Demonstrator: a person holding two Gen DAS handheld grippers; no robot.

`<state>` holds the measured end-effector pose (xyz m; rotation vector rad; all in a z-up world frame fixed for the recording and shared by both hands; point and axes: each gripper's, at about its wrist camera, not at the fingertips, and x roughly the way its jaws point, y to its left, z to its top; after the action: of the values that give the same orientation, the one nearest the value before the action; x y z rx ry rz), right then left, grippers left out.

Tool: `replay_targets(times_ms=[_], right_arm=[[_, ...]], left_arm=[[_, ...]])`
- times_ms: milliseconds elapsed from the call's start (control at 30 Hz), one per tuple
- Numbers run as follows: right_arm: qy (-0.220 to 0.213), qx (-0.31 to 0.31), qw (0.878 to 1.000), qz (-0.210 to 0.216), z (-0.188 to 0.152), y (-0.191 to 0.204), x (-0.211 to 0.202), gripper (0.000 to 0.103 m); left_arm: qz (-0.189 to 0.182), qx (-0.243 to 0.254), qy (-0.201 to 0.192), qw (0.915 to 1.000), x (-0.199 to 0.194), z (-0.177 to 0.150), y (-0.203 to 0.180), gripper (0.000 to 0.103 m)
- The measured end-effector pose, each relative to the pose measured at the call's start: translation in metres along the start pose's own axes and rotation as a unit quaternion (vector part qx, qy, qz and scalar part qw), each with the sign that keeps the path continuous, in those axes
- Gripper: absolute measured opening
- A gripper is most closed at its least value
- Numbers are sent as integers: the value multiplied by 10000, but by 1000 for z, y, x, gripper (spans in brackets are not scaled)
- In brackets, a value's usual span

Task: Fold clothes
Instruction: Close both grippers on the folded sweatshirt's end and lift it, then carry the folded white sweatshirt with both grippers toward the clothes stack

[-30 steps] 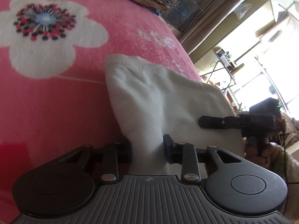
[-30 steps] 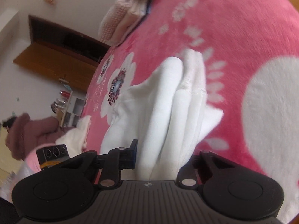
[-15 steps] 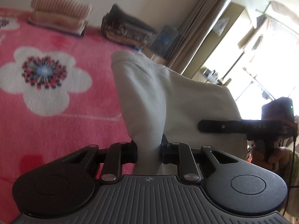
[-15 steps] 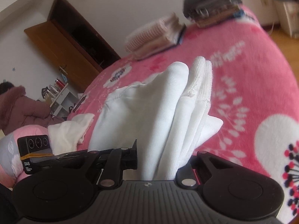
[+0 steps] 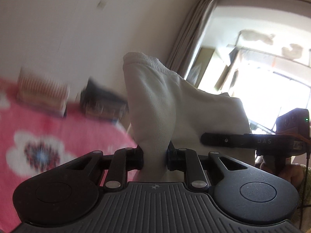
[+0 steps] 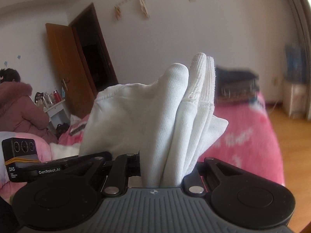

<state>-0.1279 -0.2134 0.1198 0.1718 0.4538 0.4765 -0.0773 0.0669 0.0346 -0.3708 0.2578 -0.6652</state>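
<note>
Your left claw point(image 5: 155, 156) is clamped on a bunched fold of the white garment point(image 5: 155, 101); its jaws have just been closing, with the cloth pinched between them. The hemmed edge of the garment stands up above the claw and the cloth spreads to the right, held in the air clear of the bed. In the left wrist view the pink flowered blanket point(image 5: 38, 136) lies low on the left, blurred, with a striped folded stack point(image 5: 41, 95) and a dark folded stack point(image 5: 103, 103) at its far edge against the wall. A curtain point(image 5: 192, 38) and a bright window point(image 5: 272, 89) fill the right side, where the other device shows at the edge.

Your right claw point(image 6: 161, 172) is likewise clamped on the white garment point(image 6: 155, 116), several layers gathered between the pads, a ribbed edge point(image 6: 202, 77) at the top. Left of it in the right wrist view sits a person in a maroon coat point(image 6: 21, 108), beside an open brown door point(image 6: 66, 71). The dark folded stack point(image 6: 237, 85) rests on the pink blanket point(image 6: 243, 136) to the right, with wooden floor point(image 6: 291, 136) beyond.
</note>
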Motion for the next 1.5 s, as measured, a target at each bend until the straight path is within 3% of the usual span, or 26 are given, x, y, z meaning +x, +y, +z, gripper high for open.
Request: replay_targets(times_ms=[200, 300, 467, 633, 767, 900, 1167, 1300, 1500], right_arm=[[-517, -832, 9950, -187, 58, 67, -21, 17], [-715, -1188, 9902, -137, 87, 93, -24, 17], [-999, -1528, 9832, -40, 137, 116, -20, 17], [-1528, -1620, 9748, 137, 187, 119, -13, 17], [-1815, -1651, 9690, 279, 216, 106, 7, 17], [-1835, -1599, 9693, 351, 231, 79, 50, 17], [-1761, -1450, 9735, 167, 199, 6, 148, 17], [-1507, -1217, 9809, -189, 194, -31, 176, 17], [-1152, -990, 9857, -734, 208, -73, 184, 17]], left_arm=[[80, 247, -631, 9977, -29, 61, -9, 18], [266, 363, -752, 9962, -35, 94, -14, 18], [627, 717, -878, 9916, -31, 154, -33, 18], [977, 1176, -1195, 9810, -12, 204, -51, 18], [1228, 1442, -1233, 9741, 19, 224, -50, 19], [1352, 1456, -1087, 9740, 57, 219, -26, 19], [1421, 1432, -737, 9767, 141, 179, 40, 19], [1161, 1157, -379, 9858, 179, 172, 61, 19], [700, 908, 120, 9933, 230, 203, 60, 18]])
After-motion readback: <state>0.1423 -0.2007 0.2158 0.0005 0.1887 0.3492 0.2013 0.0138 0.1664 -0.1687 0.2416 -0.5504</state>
